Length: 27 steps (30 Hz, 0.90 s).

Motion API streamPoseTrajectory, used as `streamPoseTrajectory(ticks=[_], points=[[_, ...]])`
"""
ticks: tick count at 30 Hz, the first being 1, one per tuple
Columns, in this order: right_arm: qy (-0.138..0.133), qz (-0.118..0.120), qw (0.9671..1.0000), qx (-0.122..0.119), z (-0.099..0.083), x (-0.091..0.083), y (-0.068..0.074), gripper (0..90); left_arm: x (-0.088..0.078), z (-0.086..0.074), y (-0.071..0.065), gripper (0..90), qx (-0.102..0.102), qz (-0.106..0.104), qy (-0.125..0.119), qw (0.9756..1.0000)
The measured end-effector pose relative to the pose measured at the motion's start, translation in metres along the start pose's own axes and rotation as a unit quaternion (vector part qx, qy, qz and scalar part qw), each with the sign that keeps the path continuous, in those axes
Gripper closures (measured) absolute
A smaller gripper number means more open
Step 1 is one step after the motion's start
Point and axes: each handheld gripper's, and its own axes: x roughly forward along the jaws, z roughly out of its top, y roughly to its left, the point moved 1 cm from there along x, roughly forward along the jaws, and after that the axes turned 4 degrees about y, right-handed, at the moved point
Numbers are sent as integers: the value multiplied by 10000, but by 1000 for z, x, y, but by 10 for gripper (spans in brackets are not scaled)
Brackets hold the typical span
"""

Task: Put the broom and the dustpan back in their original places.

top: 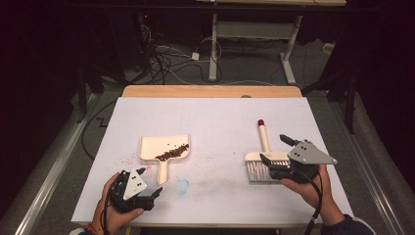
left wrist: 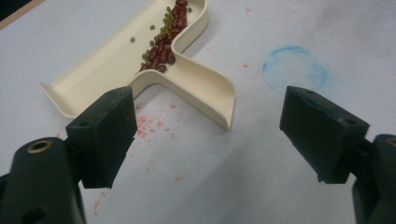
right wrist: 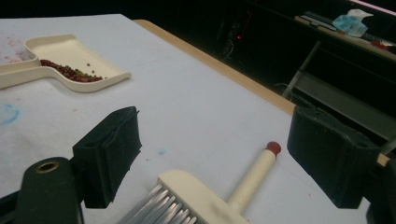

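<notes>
A cream dustpan [top: 157,146] lies left of centre on the white table, its stub handle [top: 163,172] toward me. Red and green beans [top: 172,152] are heaped along its back wall. My left gripper [top: 150,181] is open just short of the handle, with nothing between the jaws. In the left gripper view the dustpan [left wrist: 107,65], beans [left wrist: 166,42] and handle [left wrist: 205,88] lie just beyond that open gripper [left wrist: 205,135]. A cream brush [top: 265,139] with a red tip lies at the right. My right gripper [top: 274,149] is open, its jaws straddling the brush [right wrist: 210,196] without touching it.
Pink stains [top: 128,159] mark the table left of the dustpan, and a faint blue ring [top: 182,186] sits near the front edge. The far edge is a wooden strip [top: 210,91]. Beyond it are floor cables [top: 166,58] and white desk legs [top: 213,49].
</notes>
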Motion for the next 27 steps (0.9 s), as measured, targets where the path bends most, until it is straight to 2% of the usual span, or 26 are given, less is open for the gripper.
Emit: streamPoseTrajectory(ticks=[5, 9, 11, 15, 20, 27], points=[[52, -3, 10000, 29, -13, 1, 4, 175, 0, 0, -1, 190, 29, -17, 9, 10000], [64, 103, 9999, 71, -23, 2, 7, 177, 1, 0, -1, 189, 39, -27, 23, 10000], [83, 99, 9999, 17, -27, 2, 8, 177, 2, 0, -1, 189, 51, -25, 34, 10000], [8, 93, 9999, 97, -37, -1, 8, 179, 3, 0, -1, 189, 74, -55, 40, 9999], [62, 45, 10000, -48, -47, -6, 11, 179, 2, 1, -1, 190, 16, 1, -48, 10000], [208, -4, 9997, 121, -63, -10, 7, 179, 3, 2, -1, 190, 24, 7, -47, 10000]])
